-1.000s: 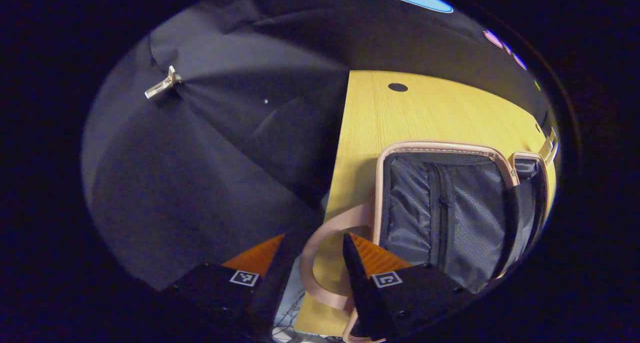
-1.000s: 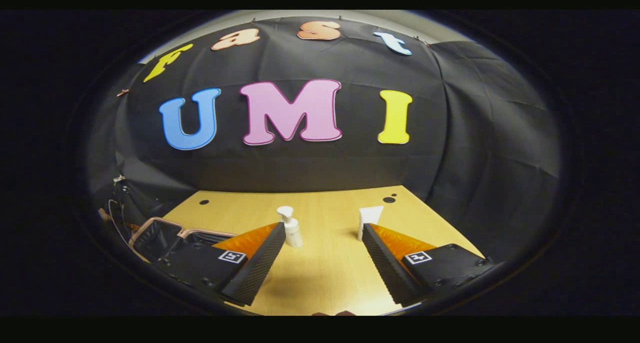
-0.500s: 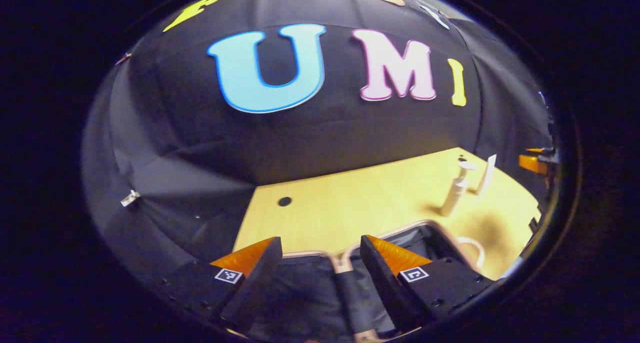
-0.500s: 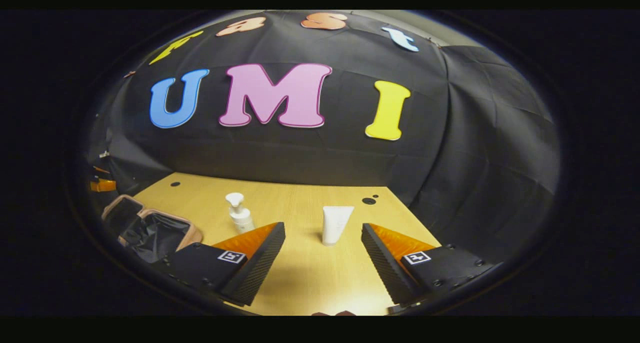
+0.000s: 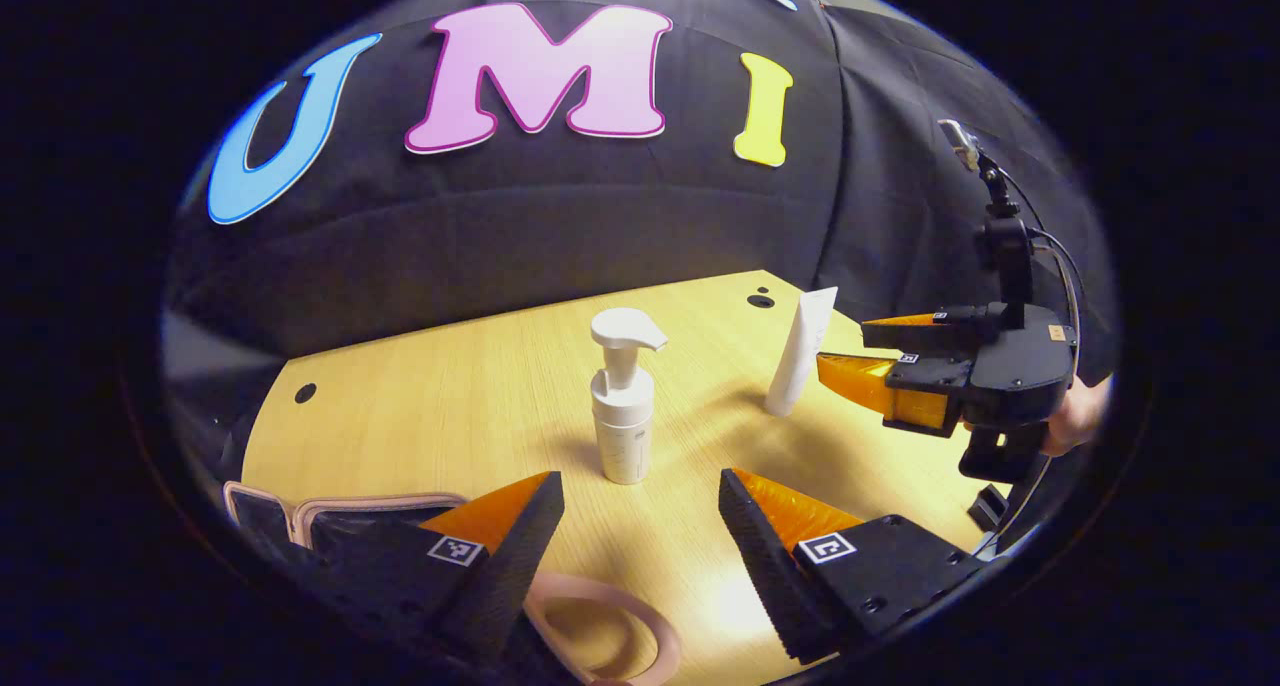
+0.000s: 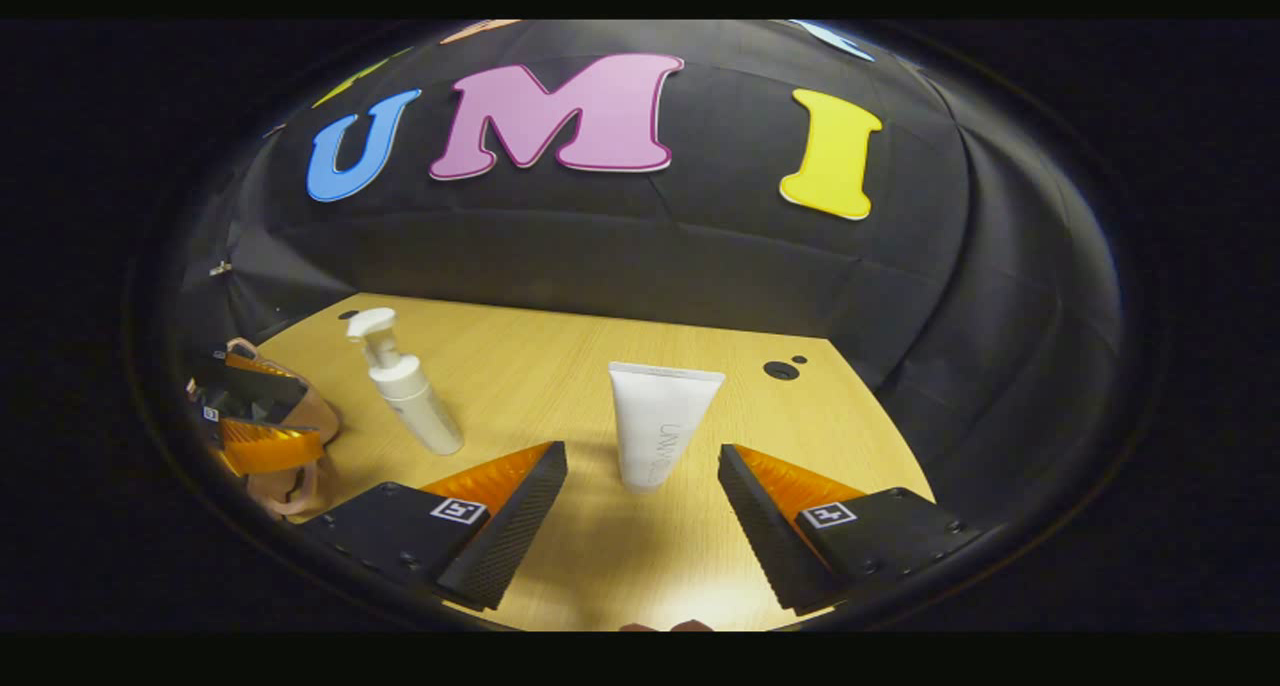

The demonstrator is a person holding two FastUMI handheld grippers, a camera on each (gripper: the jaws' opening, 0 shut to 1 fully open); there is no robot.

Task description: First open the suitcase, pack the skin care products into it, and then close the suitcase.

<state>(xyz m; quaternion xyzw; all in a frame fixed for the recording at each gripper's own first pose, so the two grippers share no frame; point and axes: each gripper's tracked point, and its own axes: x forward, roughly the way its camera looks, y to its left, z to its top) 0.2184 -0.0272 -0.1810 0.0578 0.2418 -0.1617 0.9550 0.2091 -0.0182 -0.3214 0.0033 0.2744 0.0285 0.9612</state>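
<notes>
Standing upright, tube, pump bottle

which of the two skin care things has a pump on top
The bottle nearer the suitcase; the tube between the right tongs has none.

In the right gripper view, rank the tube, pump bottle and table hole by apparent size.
1. Tube, though it stands nearest the camera, so its lead over the bottle is unsure.
2. Pump bottle.
3. Table hole, clearly smallest.

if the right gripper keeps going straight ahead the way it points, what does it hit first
Probably the white tube, standing upright on the table in line with the gap of the open right gripper.
</notes>
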